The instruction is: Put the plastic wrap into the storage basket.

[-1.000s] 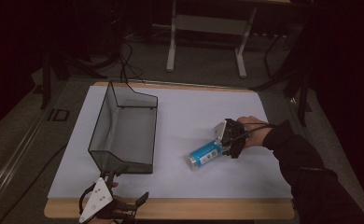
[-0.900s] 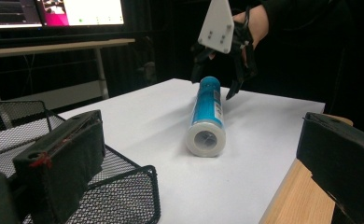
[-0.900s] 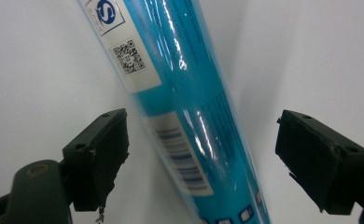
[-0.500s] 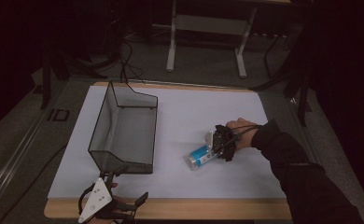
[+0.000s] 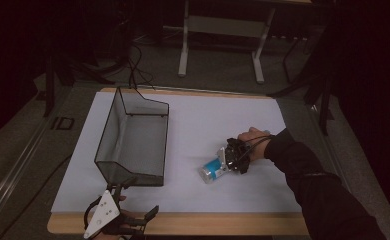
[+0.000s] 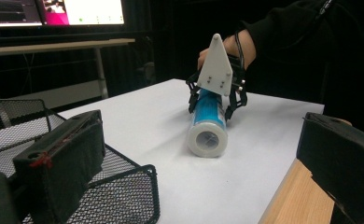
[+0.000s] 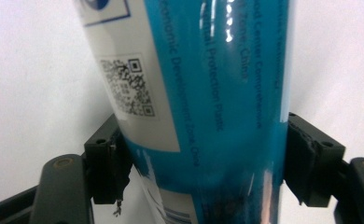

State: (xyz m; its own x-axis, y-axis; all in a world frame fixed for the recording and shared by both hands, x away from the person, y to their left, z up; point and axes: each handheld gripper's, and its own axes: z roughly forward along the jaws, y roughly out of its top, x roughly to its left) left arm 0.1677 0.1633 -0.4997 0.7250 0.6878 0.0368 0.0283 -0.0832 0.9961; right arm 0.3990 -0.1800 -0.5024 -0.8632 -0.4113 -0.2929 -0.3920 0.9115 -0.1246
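Our right tongs point(image 5: 229, 161) had sunk and just closed onto the blue-and-white cylindrical bottle point(image 5: 213, 169) lying on the white bench point(image 5: 193, 120), readying a lift, while our left tongs point(image 5: 128, 220) waited released.

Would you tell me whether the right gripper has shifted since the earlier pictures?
Yes. The right gripper has moved toward the table's near edge, away from the mesh basket's far end, its fingers just closing around the blue bottle.
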